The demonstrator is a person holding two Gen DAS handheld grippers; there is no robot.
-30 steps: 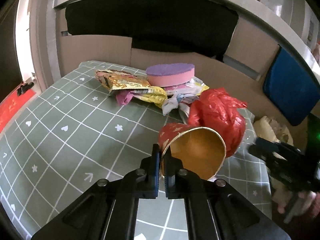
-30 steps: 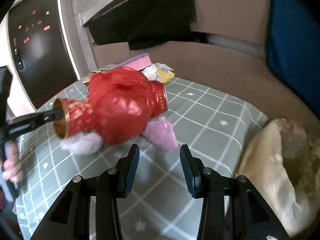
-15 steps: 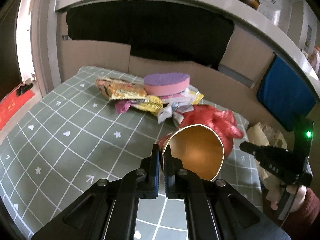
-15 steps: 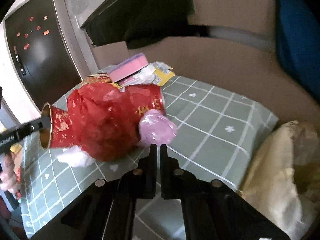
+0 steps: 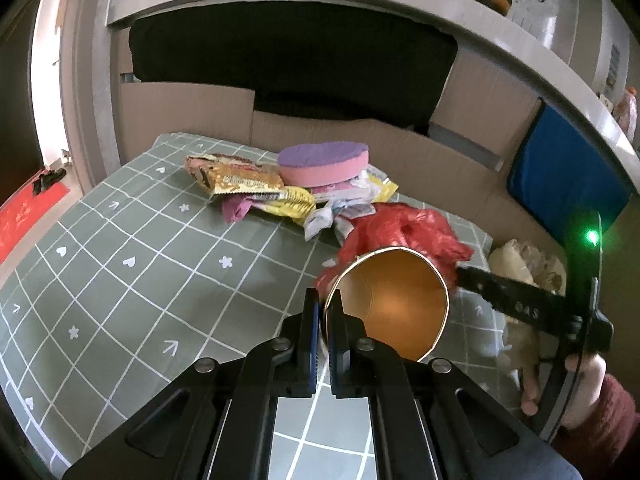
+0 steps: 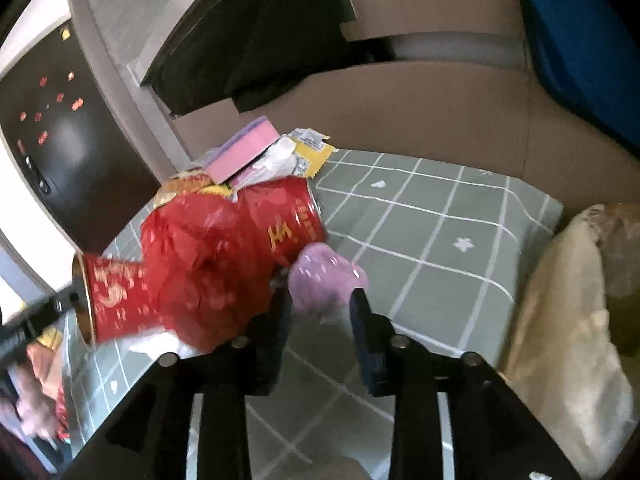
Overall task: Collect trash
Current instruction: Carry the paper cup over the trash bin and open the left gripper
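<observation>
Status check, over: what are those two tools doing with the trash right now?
Left tool shut on red paper cup rim. Right tool opening, crumpled pink wrapper between fingers. Red plastic bag crowds alongside.

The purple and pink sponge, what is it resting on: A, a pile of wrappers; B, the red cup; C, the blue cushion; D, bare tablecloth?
A: the sponge lies on top of the pile of wrappers, off the tablecloth.

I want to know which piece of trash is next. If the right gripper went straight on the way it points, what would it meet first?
Most likely the pink wad, lying just ahead of the right gripper, whose jaws are opening. The red bag sits just left of that line.
</observation>
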